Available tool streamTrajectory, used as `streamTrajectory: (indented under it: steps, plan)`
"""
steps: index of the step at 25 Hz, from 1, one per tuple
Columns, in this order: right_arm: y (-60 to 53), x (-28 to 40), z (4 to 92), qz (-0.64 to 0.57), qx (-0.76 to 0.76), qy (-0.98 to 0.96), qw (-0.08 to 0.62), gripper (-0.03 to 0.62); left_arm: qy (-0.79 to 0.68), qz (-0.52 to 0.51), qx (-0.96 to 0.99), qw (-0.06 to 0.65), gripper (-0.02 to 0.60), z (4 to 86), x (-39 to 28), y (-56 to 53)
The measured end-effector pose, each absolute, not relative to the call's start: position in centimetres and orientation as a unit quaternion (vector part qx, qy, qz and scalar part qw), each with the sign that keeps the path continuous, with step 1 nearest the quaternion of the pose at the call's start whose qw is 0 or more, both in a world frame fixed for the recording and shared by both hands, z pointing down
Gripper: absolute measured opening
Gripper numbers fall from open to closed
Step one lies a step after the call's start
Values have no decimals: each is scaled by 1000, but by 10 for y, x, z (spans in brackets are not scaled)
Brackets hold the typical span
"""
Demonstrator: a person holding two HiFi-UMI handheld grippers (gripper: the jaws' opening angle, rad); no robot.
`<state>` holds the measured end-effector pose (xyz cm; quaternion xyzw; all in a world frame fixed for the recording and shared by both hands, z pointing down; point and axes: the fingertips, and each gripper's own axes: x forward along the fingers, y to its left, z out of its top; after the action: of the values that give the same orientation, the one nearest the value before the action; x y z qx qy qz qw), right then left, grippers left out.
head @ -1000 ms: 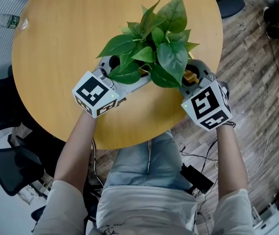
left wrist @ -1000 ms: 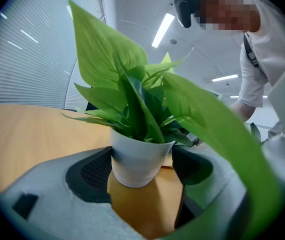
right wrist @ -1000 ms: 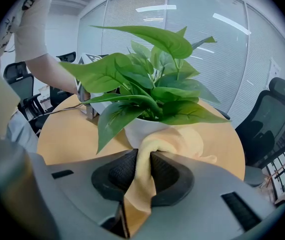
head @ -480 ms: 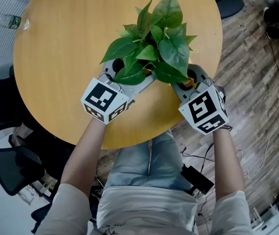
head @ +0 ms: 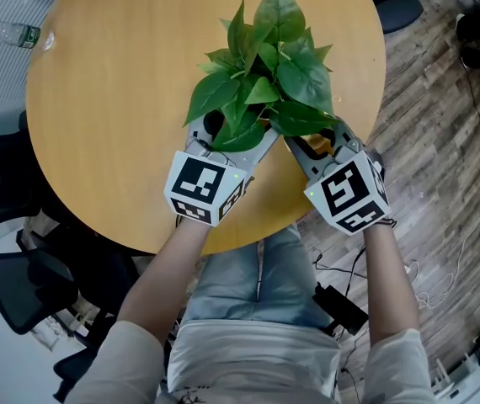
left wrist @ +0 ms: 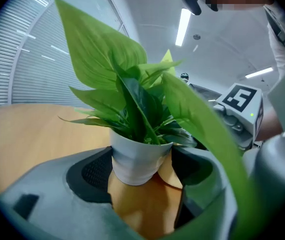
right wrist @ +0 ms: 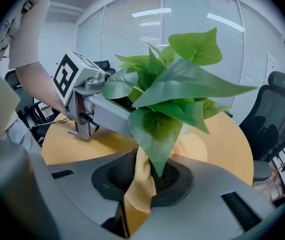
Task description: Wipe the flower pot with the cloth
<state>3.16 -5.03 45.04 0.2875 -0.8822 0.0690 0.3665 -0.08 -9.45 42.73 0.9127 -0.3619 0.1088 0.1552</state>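
The small, smooth white flower pot [left wrist: 135, 156] tapers toward its foot and looks clean on the side we can see. It sits between the jaws of the left claw [left wrist: 142, 170], which stand wide and clasp its lower half, with the left pad pressed against its wall. Broad green leaves [head: 265, 74] crowd out of its rim and overhang both claws, hiding the pot from above. Just beyond the left claw's right jaw, the right claw [right wrist: 146, 180] has its jaws clamped on a folded mustard-orange cloth [right wrist: 138, 199]. The cloth's free end runs up from the tips toward the pot's side, behind a leaf. We judge the wiping to be under way: one claw steadies, the other rubs. Next we would drag the cloth round the wall, clear of the leaves, with the left claw's hold firm. Beneath both claws lies the round tan wooden table [head: 114, 99].
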Motion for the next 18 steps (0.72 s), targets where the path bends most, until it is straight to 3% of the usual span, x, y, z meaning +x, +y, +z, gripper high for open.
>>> streamTrajectory:
  steps: [11, 18]
  plan:
    - [-49, 30, 450, 77, 288, -885, 356, 66, -408, 112, 891, 162, 379, 428, 1, -94]
    - [-48, 38, 453, 86, 296, -884, 352, 66, -362, 130, 912, 141, 380, 434, -2, -85]
